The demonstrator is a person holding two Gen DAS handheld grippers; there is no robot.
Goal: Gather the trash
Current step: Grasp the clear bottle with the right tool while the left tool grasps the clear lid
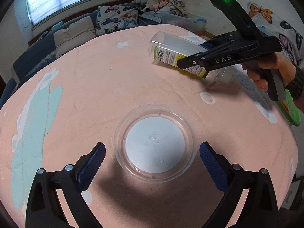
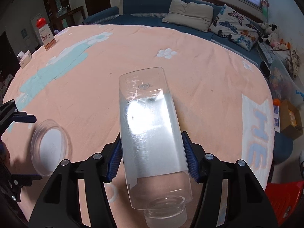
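A clear round plastic lid [image 1: 154, 143] lies flat on the pink blanket [image 1: 106, 87]. My left gripper [image 1: 152, 161] is open, its blue pads on either side of the lid's near edge, not touching it. My right gripper [image 2: 152, 155] is shut on an empty clear plastic bottle [image 2: 152, 133] with a yellow label [image 1: 176, 60], held on its side just above the blanket. From the left wrist view the right gripper [image 1: 190, 61] sits at the far right. The lid also shows at the left of the right wrist view [image 2: 49, 148].
A red-capped bottle [image 2: 46, 36] and a tissue box [image 2: 24, 58] stand at the blanket's far left edge. A sofa with cushions [image 2: 190, 15] lies beyond. A red bin [image 2: 283, 199] and cardboard box [image 2: 290, 121] are to the right. A green object [image 1: 288, 110] lies at the right edge.
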